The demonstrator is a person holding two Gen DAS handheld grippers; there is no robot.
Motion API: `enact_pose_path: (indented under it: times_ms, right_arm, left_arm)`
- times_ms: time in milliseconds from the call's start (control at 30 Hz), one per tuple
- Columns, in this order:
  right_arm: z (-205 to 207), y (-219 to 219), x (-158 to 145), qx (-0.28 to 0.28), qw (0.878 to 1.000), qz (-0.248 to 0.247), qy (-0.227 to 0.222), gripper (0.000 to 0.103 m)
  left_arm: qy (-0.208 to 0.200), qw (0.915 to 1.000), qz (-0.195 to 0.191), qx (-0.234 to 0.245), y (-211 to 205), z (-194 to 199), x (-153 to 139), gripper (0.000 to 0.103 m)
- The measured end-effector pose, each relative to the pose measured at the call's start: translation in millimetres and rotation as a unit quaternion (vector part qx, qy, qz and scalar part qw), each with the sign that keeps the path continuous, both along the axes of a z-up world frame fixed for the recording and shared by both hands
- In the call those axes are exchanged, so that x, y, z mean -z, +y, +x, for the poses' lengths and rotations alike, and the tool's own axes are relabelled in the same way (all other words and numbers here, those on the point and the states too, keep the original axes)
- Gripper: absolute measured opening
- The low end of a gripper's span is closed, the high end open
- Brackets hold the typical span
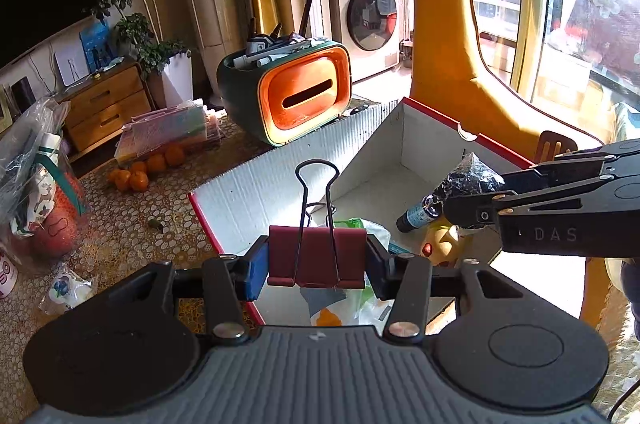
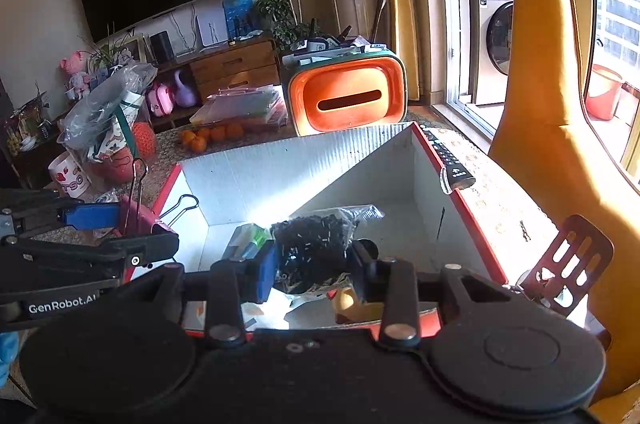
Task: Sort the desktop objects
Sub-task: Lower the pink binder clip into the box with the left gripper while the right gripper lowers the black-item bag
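Observation:
My left gripper (image 1: 317, 266) is shut on a dark red binder clip (image 1: 316, 256) with wire handles upright, held over the near left edge of an open white cardboard box (image 1: 280, 179) with red rim. My right gripper (image 2: 314, 266) is shut on a clear bag of small black screws (image 2: 316, 240), held above the box (image 2: 280, 163). In the left wrist view the right gripper (image 1: 460, 199) comes in from the right with the bag (image 1: 474, 175). In the right wrist view the left gripper (image 2: 132, 224) and clip (image 2: 138, 214) show at left. The box holds a small bottle (image 1: 418, 216), a yellow toy (image 1: 440, 240) and packets (image 1: 360, 228).
A green and orange tissue-box organiser (image 1: 304, 91) with pens stands behind the box. Oranges (image 1: 144, 171), plastic cases (image 1: 172, 131) and a plastic bag (image 1: 32, 159) lie to the left. A remote control (image 2: 448, 155) rests on the box's right rim; a wooden spatula (image 2: 568, 260) lies at right.

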State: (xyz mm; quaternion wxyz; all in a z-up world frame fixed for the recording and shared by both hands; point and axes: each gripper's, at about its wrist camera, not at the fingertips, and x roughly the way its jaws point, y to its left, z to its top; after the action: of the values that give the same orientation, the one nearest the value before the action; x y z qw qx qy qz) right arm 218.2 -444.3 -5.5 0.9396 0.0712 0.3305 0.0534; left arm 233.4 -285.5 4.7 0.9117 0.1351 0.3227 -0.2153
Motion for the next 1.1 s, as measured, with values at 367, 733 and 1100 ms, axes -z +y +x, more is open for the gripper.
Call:
enact_pose_path:
  times_ms: [367, 733, 1100]
  right_arm:
    - [35, -2, 23, -0.04, 0.997, -0.03, 0.051, 0.037]
    - [43, 5, 41, -0.069, 0.993, -0.053, 0.078, 0.037]
    - [45, 6, 45, -0.076, 0.992, -0.052, 0.088, 0.04]
  left_arm:
    - [0.039, 0.999, 0.023, 0.003, -14, 33, 26, 0.048]
    - [0.066, 0.9972, 0.032, 0.013, -24, 44, 44, 0.048]
    - [0.084, 0.996, 0.026, 0.017, -20, 47, 47, 0.048]
